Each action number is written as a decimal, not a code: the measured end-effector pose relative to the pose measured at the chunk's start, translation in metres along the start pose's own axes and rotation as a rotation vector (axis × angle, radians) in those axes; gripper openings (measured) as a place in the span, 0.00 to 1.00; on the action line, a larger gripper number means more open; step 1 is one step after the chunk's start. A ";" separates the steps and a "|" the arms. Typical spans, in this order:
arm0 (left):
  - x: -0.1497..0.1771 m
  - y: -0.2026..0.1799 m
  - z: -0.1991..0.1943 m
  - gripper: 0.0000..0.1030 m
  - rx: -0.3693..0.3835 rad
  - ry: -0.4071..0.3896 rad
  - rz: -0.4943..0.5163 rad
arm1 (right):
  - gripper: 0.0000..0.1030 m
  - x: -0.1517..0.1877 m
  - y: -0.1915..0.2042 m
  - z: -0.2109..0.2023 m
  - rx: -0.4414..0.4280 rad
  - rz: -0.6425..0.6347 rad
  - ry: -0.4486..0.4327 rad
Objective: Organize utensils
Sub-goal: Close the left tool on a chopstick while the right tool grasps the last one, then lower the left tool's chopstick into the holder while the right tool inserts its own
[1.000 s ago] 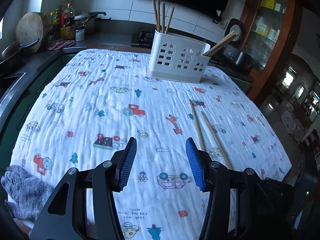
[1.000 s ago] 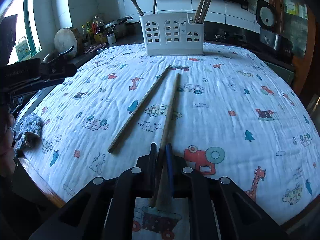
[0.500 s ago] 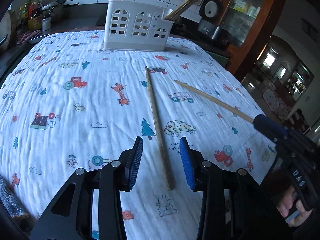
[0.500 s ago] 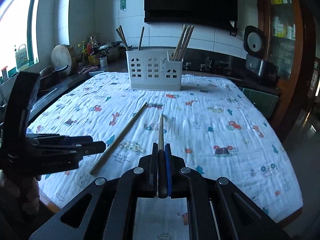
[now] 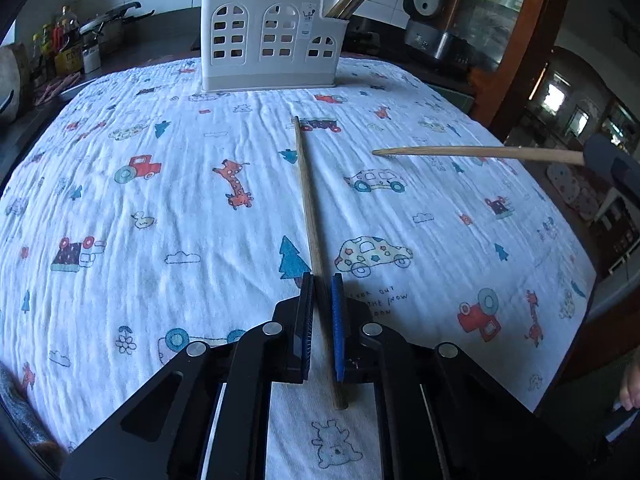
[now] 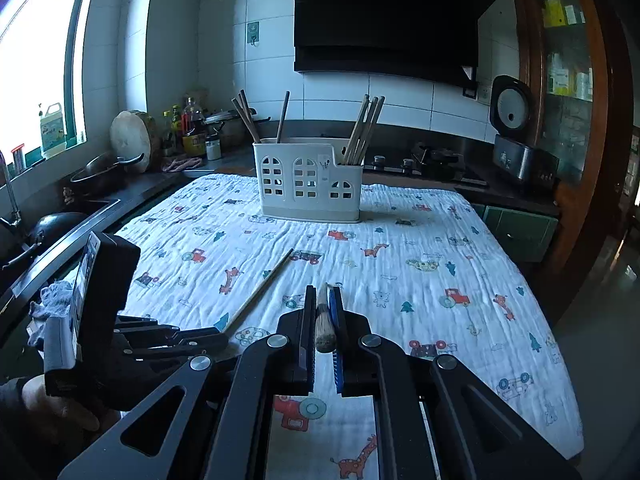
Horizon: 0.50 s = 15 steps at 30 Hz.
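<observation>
A white utensil holder (image 5: 272, 44) (image 6: 310, 182) with several chopsticks in it stands at the far side of the table. One wooden chopstick (image 5: 310, 208) (image 6: 262, 286) lies on the printed cloth (image 5: 160, 200). My left gripper (image 5: 321, 284) straddles its near part with the jaws almost closed; I cannot tell if the pads touch it. My right gripper (image 6: 323, 296) is shut on a second chopstick (image 6: 323, 320) and holds it above the table; in the left wrist view this chopstick (image 5: 476, 152) points left from the right edge.
A counter on the left holds bottles (image 6: 188, 128), a round wooden board (image 6: 130, 138) and pans (image 6: 100, 168). A rice cooker (image 6: 514, 132) and a wooden cabinet (image 6: 568, 80) stand at the right. A grey rag (image 6: 50, 304) lies at the table's left edge.
My left gripper moved right over the lying chopstick and narrowed its jaws around it. My right gripper lifted its chopstick off the cloth and raised it.
</observation>
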<state>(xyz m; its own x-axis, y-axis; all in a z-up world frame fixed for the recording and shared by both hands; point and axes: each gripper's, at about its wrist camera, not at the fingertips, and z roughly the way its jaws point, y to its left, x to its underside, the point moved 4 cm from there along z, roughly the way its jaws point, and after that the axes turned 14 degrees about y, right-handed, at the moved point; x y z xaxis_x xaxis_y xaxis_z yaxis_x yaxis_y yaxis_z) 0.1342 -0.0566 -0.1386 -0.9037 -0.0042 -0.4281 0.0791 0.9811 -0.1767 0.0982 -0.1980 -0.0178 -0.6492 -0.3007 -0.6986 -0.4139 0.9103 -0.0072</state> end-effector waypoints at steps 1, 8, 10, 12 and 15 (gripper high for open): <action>0.000 -0.001 -0.001 0.07 -0.010 0.002 0.003 | 0.07 -0.002 0.001 0.000 0.002 -0.005 -0.002; -0.017 0.007 -0.055 0.05 0.055 -0.072 0.010 | 0.07 -0.025 -0.005 0.000 -0.037 -0.039 0.016; -0.030 0.012 -0.079 0.05 0.054 -0.126 0.013 | 0.07 -0.037 -0.008 0.000 -0.059 -0.046 0.024; -0.044 0.015 -0.098 0.05 0.044 -0.177 0.026 | 0.06 -0.048 -0.011 0.000 -0.068 -0.058 0.029; -0.067 0.021 -0.117 0.05 0.044 -0.223 0.039 | 0.06 -0.069 -0.014 -0.001 -0.082 -0.076 0.031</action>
<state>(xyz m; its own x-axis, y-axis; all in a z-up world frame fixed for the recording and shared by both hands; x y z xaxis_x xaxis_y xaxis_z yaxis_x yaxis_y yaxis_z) 0.1469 -0.0136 -0.0103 -0.7847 -0.0135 -0.6197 0.1353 0.9719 -0.1926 0.1480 -0.1898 0.0317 -0.6329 -0.3780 -0.6757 -0.5130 0.8584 0.0003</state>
